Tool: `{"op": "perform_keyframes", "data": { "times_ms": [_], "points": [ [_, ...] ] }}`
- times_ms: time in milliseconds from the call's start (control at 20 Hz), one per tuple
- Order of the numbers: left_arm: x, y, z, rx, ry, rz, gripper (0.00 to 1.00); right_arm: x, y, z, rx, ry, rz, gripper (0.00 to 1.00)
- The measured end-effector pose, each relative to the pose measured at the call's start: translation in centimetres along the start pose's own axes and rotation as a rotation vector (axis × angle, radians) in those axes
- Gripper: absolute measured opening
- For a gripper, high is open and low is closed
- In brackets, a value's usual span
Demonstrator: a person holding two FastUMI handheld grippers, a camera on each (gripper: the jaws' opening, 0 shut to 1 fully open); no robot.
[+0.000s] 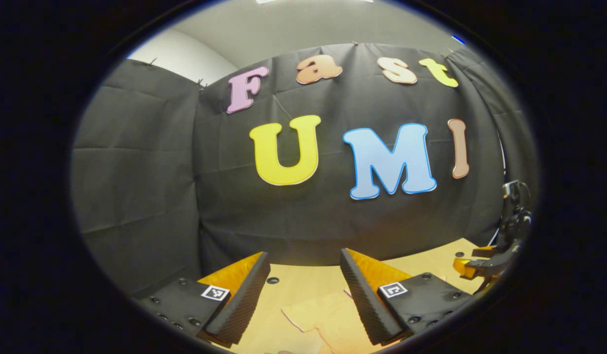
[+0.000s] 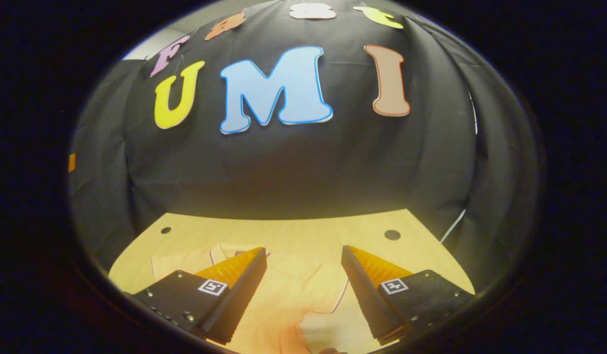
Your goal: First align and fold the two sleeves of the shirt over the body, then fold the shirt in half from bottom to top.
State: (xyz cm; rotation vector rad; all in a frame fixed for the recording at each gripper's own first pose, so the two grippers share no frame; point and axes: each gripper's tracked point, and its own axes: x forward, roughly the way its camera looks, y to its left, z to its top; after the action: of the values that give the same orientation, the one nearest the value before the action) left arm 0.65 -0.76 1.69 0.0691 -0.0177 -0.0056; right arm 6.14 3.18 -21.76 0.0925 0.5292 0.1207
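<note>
Shirt (image 2: 288, 285) flat on desk (image 2: 303, 231), both hand-held grippers (image 1: 303, 290) (image 2: 303, 285) released above it; best to pinch each sleeve at cuff, aligning before folding inward.

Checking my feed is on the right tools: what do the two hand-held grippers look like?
Each hand-held gripper, left and right, has two wedge-shaped fingers with ribbed inner faces, mounted on black plates studded with screws. Each plate carries a small square black-and-white marker.
</note>
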Motion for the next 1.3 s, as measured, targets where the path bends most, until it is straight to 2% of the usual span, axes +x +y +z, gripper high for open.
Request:
{"op": "perform_keyframes", "data": {
  "times_ms": [450,950,1300],
  "points": [
    [-2.2,3.5,-0.6,0.01,0.031,0.091,0.96,4.7,-1.0,-8.6,0.001,0.212,-0.02,0.98],
    [-3.5,7.0,-2.6,0.015,0.094,0.189,0.95,8.3,-2.6,-15.5,0.033,0.415,-0.088,0.98],
    [-3.3,7.8,-4.1,0.002,0.128,0.212,0.94,9.5,-3.9,-16.8,0.083,0.451,-0.134,0.98]
  ]
}}
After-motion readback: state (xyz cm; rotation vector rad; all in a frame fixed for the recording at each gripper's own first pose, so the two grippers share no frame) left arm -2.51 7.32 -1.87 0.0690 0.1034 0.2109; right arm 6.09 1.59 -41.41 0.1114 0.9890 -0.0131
